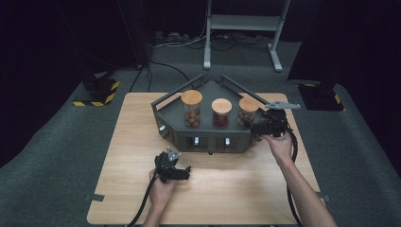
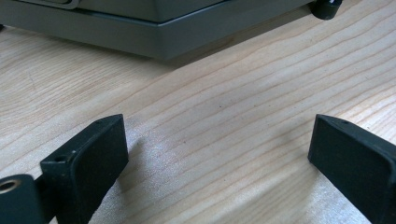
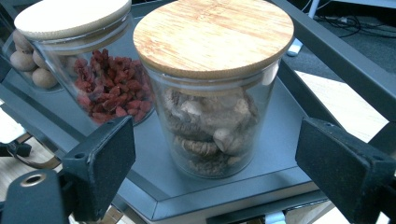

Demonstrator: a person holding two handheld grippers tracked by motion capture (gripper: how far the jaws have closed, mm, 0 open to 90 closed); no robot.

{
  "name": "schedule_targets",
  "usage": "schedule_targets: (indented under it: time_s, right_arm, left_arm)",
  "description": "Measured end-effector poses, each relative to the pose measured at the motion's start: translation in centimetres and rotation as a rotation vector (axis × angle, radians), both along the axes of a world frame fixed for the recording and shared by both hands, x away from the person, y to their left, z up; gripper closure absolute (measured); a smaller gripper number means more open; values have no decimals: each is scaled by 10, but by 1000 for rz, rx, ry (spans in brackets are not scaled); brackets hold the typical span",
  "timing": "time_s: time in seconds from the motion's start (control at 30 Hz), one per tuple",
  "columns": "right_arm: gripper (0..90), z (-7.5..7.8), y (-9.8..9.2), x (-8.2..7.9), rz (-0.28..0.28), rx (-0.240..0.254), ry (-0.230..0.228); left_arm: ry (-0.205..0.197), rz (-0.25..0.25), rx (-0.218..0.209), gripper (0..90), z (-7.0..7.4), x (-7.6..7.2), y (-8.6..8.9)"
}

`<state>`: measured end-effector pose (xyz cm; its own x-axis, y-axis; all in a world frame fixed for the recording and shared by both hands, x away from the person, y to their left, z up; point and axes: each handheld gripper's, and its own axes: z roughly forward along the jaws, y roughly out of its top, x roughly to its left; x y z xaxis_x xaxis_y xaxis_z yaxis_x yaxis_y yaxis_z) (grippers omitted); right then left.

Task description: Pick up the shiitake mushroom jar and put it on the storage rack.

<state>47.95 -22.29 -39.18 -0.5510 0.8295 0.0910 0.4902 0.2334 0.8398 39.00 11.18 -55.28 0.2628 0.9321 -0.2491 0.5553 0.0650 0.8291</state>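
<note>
A dark grey rack (image 1: 170, 109) at the back of the wooden table holds three glass jars with bamboo lids. The left jar (image 1: 192, 109) contains round brown nuts, the middle jar (image 1: 221, 112) red dried berries, and the right jar (image 1: 247, 111) pale brown dried pieces. My right gripper (image 1: 255, 126) hovers at the rack's right front, open and pointed at the right jar (image 3: 212, 126). In the right gripper view the right gripper (image 3: 217, 135) has a jaw either side of that jar, neither touching it. My left gripper (image 1: 185, 173) rests low over bare wood, open and empty, as the left gripper (image 2: 217, 130) shows in its own view.
The rack's grey front edge (image 2: 159, 39) lies just beyond the left gripper, with a black foot (image 2: 327, 8) at its corner. Raised rails (image 3: 336, 51) border the rack behind the jars. Bare tabletop (image 1: 236, 184) spreads in front. Carpet and a white stand (image 1: 241, 23) lie beyond.
</note>
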Motion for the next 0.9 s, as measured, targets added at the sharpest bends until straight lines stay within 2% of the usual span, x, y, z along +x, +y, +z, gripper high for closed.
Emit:
schedule_targets:
  time_s: [0.9]
  right_arm:
    - [121, -3, -6, -11, 12, 13, -10]
  left_arm:
    - [0, 1, -4, 47, 0, 0, 0]
